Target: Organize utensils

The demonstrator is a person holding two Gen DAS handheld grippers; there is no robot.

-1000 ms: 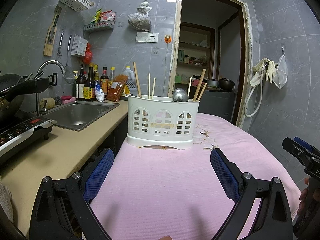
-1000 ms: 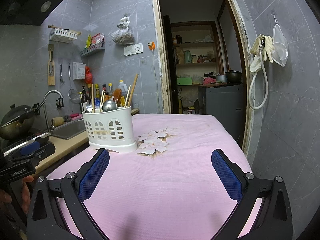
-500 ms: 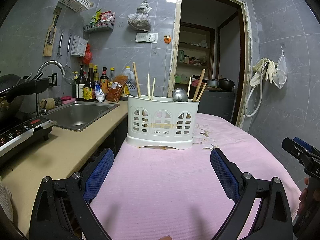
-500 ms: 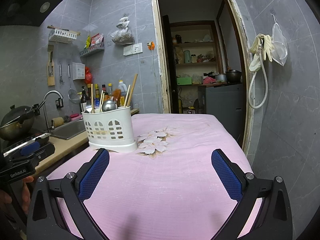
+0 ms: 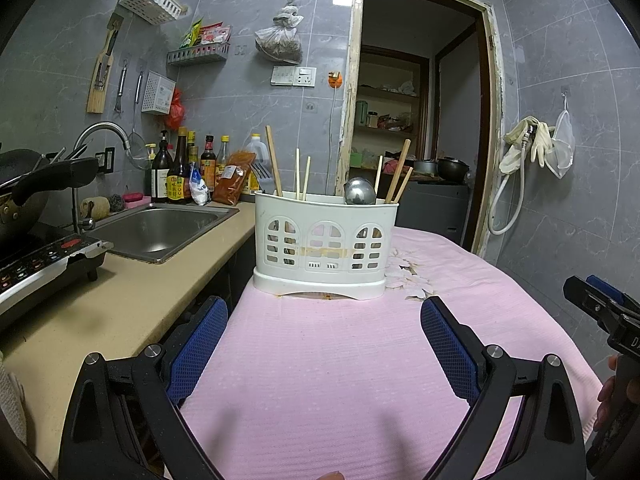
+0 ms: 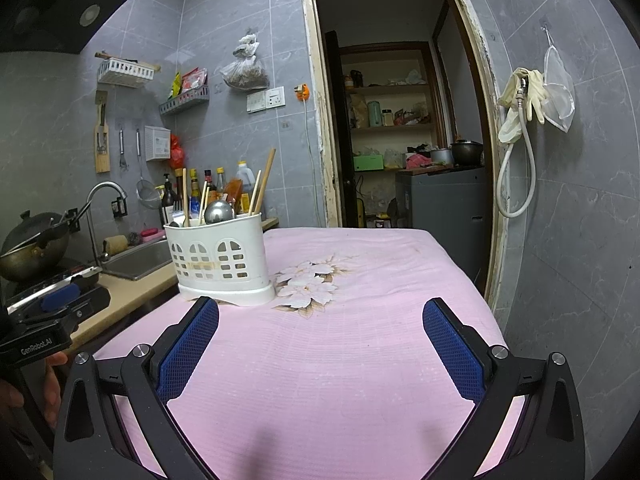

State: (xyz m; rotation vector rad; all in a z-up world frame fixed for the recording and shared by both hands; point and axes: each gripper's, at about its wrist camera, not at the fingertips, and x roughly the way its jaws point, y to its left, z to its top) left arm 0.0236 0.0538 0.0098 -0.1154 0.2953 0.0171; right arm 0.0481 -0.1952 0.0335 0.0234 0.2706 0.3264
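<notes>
A white plastic utensil caddy [image 5: 325, 240] stands upright on the pink cloth-covered table [image 5: 340, 368]. It holds several wooden chopsticks [image 5: 274, 166] and a steel ladle [image 5: 359, 191]. It also shows in the right wrist view [image 6: 219, 256], left of a flower print. My left gripper [image 5: 324, 332] is open and empty, a short way in front of the caddy. My right gripper [image 6: 320, 336] is open and empty over the cloth, with the caddy ahead to its left.
A beige counter [image 5: 112, 300] with a steel sink [image 5: 160, 230], sauce bottles [image 5: 178, 178] and a stove with a wok [image 5: 24, 200] runs along the left. An open doorway [image 6: 396, 132] lies behind the table. The tiled wall [image 6: 580, 200] is at the right.
Almost nothing has changed. Both grippers hold nearly still and stay open; the left wrist view has drifted very slightly.
</notes>
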